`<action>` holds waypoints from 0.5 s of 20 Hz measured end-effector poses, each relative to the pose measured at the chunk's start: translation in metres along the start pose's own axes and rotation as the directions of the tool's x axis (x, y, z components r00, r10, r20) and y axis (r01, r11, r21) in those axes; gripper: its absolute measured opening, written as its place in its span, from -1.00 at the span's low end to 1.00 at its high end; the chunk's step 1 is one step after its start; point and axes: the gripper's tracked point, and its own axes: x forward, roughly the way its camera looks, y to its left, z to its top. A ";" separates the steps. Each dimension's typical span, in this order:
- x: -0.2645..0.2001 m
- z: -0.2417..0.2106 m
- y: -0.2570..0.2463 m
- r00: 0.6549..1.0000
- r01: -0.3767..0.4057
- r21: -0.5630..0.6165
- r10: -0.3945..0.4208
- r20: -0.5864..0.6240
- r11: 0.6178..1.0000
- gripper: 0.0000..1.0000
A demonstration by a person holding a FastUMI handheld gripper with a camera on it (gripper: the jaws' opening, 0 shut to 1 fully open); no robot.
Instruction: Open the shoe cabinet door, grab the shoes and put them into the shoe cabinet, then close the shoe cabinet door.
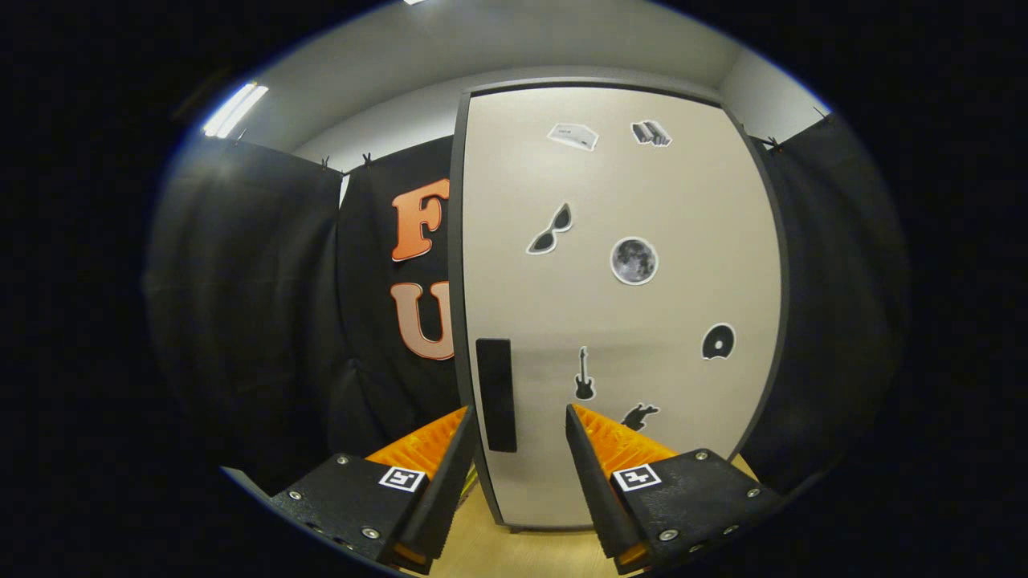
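Observation:
The shoe cabinet (618, 305) stands upright just ahead of me, its pale beige door shut and framed in dark grey. A black rectangular handle (496, 393) sits low on the door's left edge. My gripper (520, 417) is open, its fingers spread to either side of that handle, with the handle in the gap just beyond the tips. The left fingertip (462, 429) lies by the door's left edge and the right fingertip (580, 429) is over the door face. Nothing is held.
Several stickers dot the door: sunglasses (551, 229), a moon (634, 261), a guitar (584, 375), a disc (717, 342). The cabinet rests on a light wooden surface (514, 550). Black cloth walls (241, 305) close in on both sides.

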 end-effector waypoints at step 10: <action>-0.113 -0.001 -0.048 0.979 0.202 -0.026 -0.201 0.021 0.979 0.41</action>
